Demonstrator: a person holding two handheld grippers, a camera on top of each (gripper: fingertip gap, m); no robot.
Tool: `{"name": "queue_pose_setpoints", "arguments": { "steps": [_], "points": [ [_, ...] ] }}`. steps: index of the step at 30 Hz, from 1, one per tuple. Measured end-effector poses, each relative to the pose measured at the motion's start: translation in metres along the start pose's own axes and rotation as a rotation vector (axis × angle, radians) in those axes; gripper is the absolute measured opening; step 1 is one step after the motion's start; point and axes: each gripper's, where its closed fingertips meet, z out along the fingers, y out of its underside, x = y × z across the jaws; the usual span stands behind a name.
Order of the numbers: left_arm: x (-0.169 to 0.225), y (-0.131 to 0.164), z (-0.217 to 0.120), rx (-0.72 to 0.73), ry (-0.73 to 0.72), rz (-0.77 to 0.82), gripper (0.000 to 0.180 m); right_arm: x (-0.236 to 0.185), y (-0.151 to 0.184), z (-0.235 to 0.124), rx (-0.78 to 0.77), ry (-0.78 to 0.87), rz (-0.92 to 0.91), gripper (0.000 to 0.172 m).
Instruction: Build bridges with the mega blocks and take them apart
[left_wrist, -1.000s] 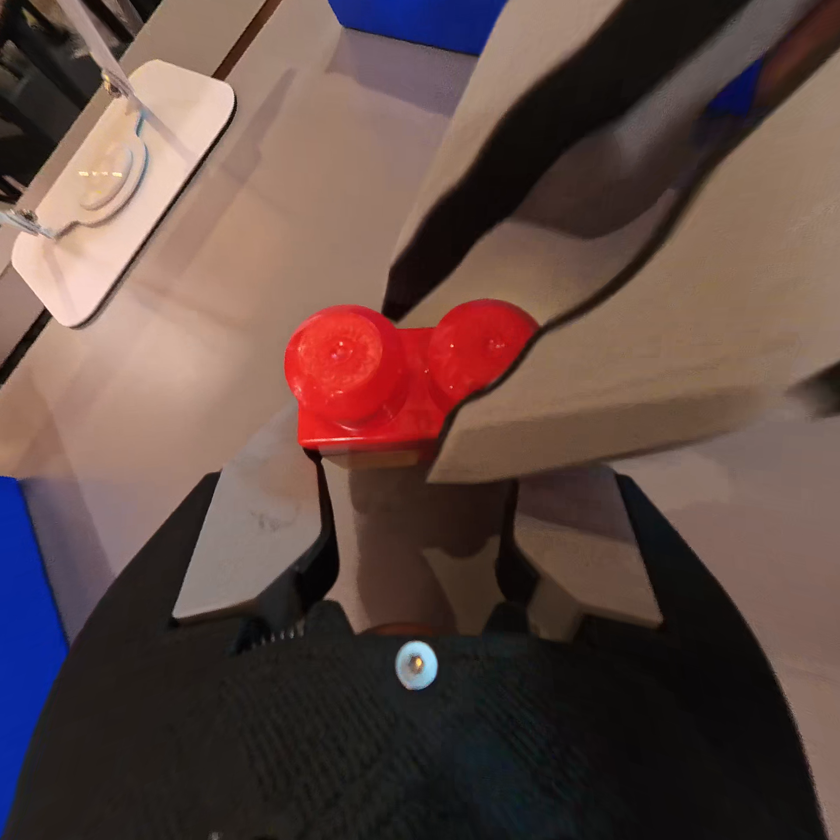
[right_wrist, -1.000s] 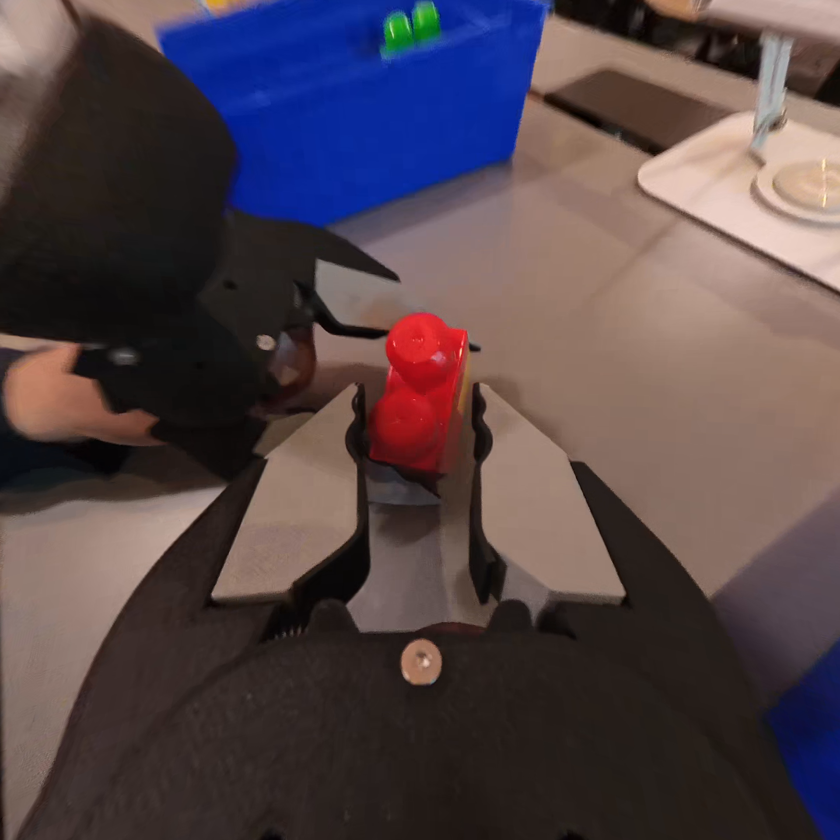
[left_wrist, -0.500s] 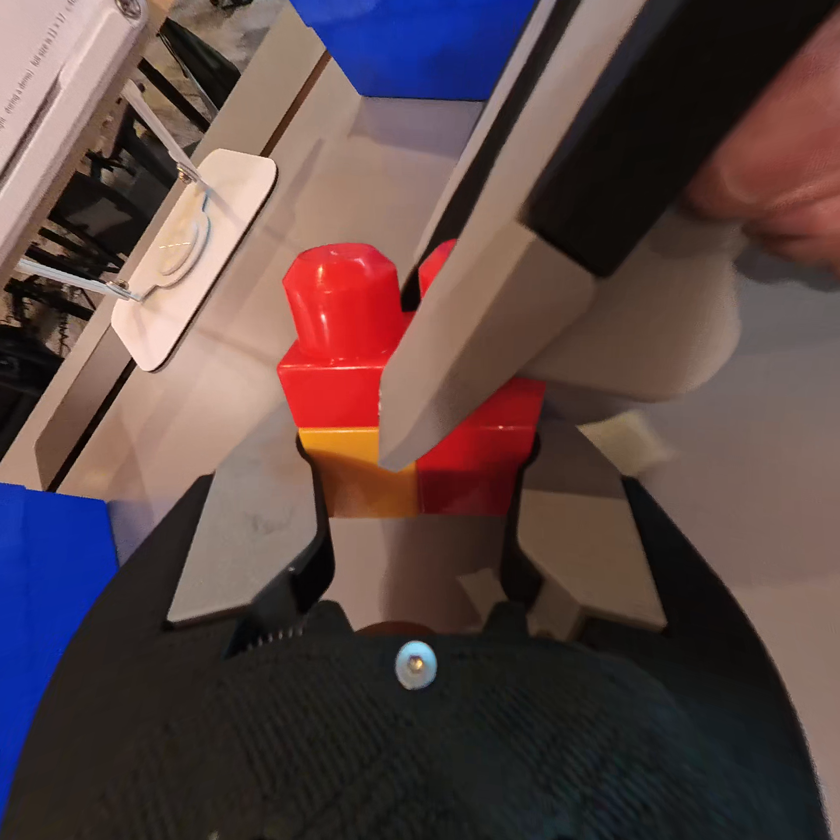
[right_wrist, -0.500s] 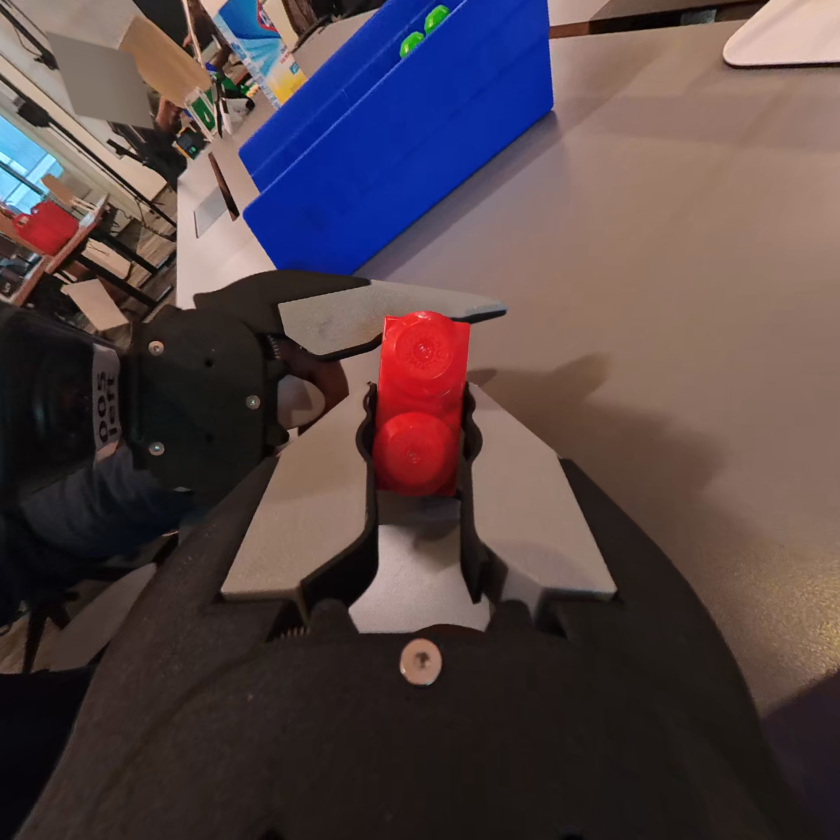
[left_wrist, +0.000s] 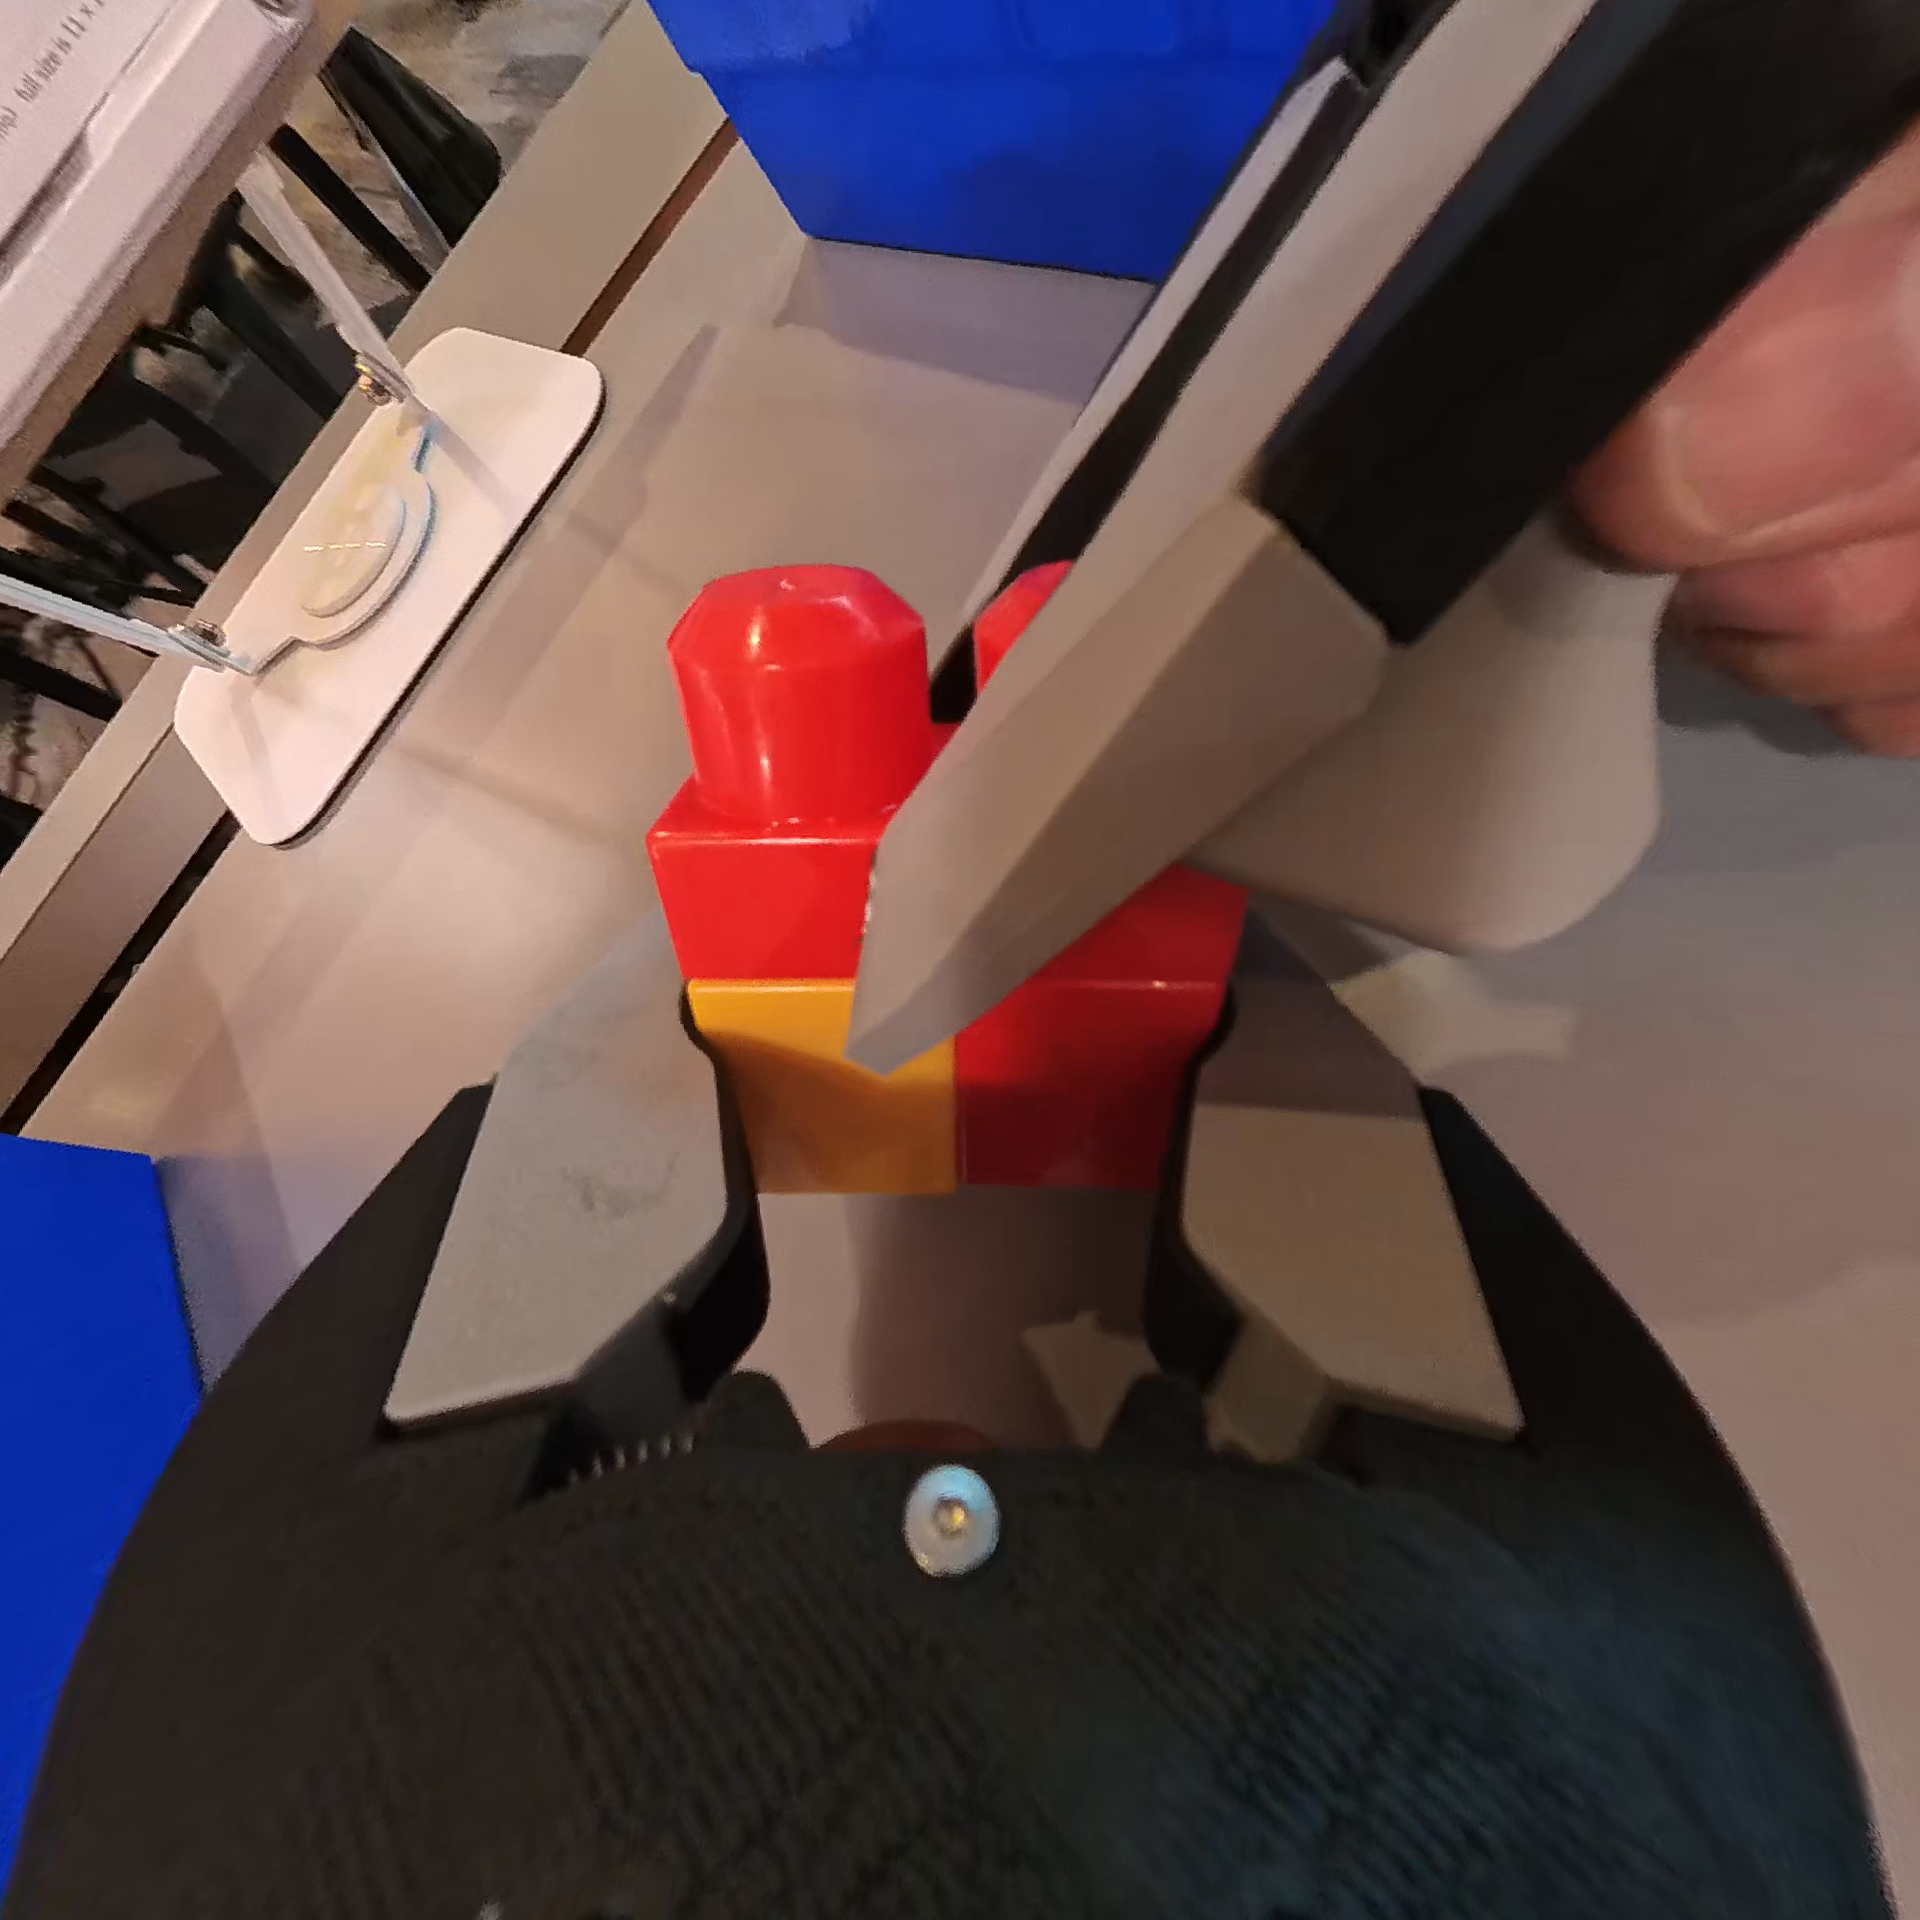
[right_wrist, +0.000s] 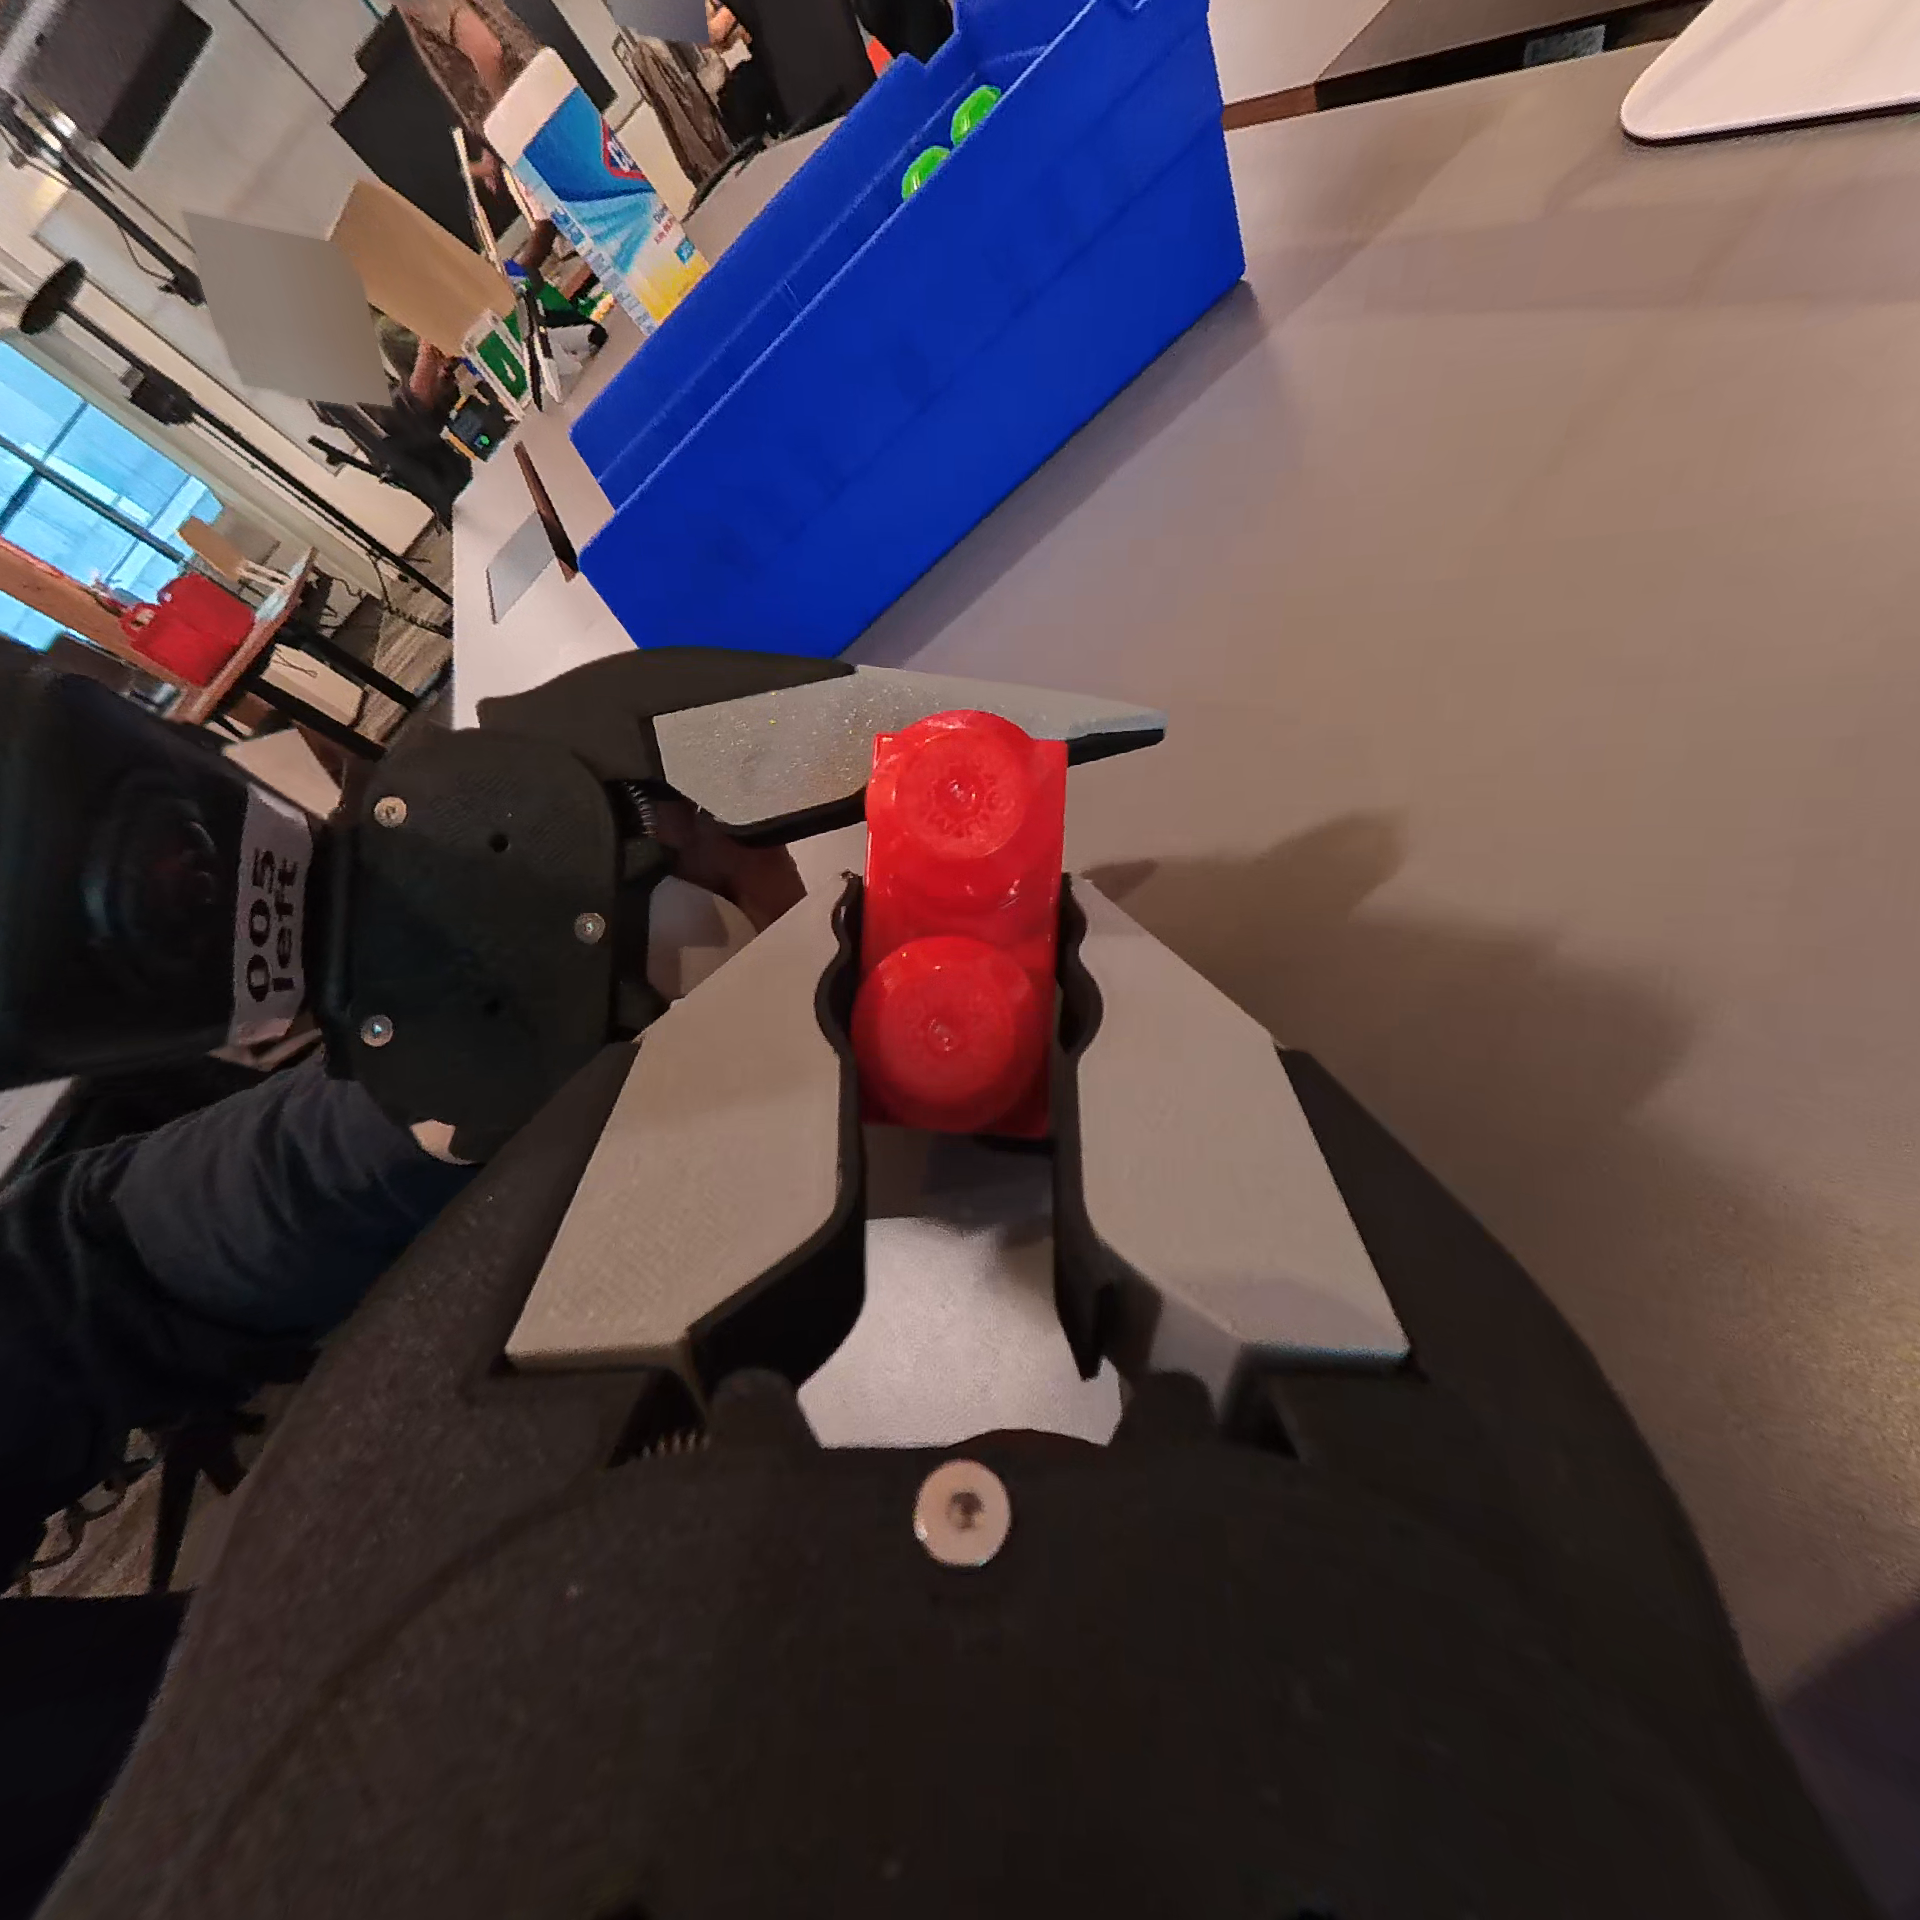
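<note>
Gripping the lower tier of a small block stack, the left gripper (left_wrist: 961, 1049) stands wide, its grey wedge-shaped fingers (left_wrist: 582, 1195) with black scalloped pads pressed on an orange-yellow block (left_wrist: 831, 1101) at 9 o'clock and a red lower block (left_wrist: 1081, 1091) at 3 o'clock. A glossy red two-stud block (left_wrist: 769, 883) of smooth moulded plastic sits on top, at 12 o'clock from the pads, its studs round with bevelled tops. One flat grey finger of the right gripper (left_wrist: 1091, 790) slants in from 2 o'clock and hides the second stud and part of the front face; a hand (left_wrist: 1787, 499) grips its black body. A matte grey table (left_wrist: 499, 914) carries a white rounded stand base (left_wrist: 405, 561) at 10 o'clock and a blue bin (left_wrist: 987, 125) at 12 o'clock. In the right wrist view, the right gripper (right_wrist: 956, 987) is narrowed onto the red two-stud block (right_wrist: 961, 925), pads bearing on both long sides, studs facing the camera. The left gripper (right_wrist: 894, 769) reaches in from 9 o'clock, one speckled grey finger lying behind the block. A blue bin (right_wrist: 935, 395) with green blocks (right_wrist: 951, 135) inside stands at 12 o'clock, well apart on the table (right_wrist: 1507, 623).
</note>
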Motion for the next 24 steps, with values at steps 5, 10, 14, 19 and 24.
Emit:
{"name": "queue_pose_setpoints", "arguments": {
  "steps": [5,10,14,19,24],
  "points": [
    [0.003,0.004,-0.001,-0.03,0.018,0.022,0.088,0.003,0.003,0.001,-0.037,0.063,-0.098,0.035],
    [0.006,-0.002,-0.005,0.012,0.072,-0.01,0.089,-0.004,0.0,-0.002,-0.027,0.036,-0.116,0.034],
    [0.015,-0.007,-0.009,0.074,0.185,-0.094,0.088,-0.005,0.0,-0.005,-0.021,-0.065,-0.019,0.034],
    [-0.005,-0.003,-0.008,0.028,-0.015,0.004,0.088,-0.004,-0.011,-0.004,0.052,0.019,-0.052,0.033],
    [-0.001,-0.008,-0.016,0.141,0.162,-0.213,0.087,0.007,-0.031,-0.025,0.149,0.045,-0.039,0.033]
  ]
}}
